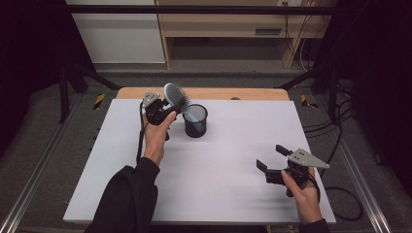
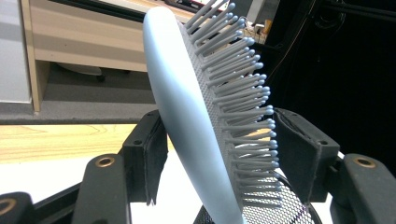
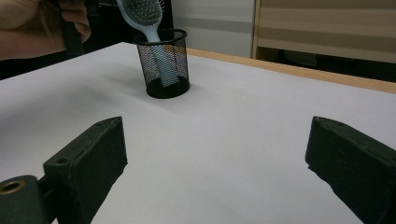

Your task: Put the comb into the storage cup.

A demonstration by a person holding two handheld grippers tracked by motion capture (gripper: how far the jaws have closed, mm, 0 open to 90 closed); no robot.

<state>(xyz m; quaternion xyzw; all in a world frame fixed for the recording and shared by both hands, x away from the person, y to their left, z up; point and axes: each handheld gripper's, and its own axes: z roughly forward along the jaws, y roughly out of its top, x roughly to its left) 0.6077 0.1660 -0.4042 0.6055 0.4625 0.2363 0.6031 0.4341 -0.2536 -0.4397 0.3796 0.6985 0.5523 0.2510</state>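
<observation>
One thing decides my coming move: how the hairbrush (image 1: 176, 99) lies against the mesh cup (image 1: 195, 121). Its handle end is already inside the cup, reaching down toward the bottom as I see it from the right gripper view, while the bristled head sticks out above the rim and leans away from the cup toward my left gripper (image 1: 158, 110). So the long axis runs on a slant, low end in the cup, high end up and to the cup's left. My left gripper is just beside the cup, on its left, and much the nearer of the two; in the left gripper view its jaws stand on either side of the brush head, one pad against the smooth blue back, the other among the bristle tips, so I judge it is grasping the hairbrush by the head. The left forearm reaches forward across the white counter (image 1: 218, 160), wrist raised, gripper tipped toward the cup. My right gripper (image 1: 270, 158) hovers low over the counter well apart from the cup, on its near right, jaws spread wide with nothing between them, pointing back toward the cup. Next I would judge letting go, so the brush can settle against the rim.
</observation>
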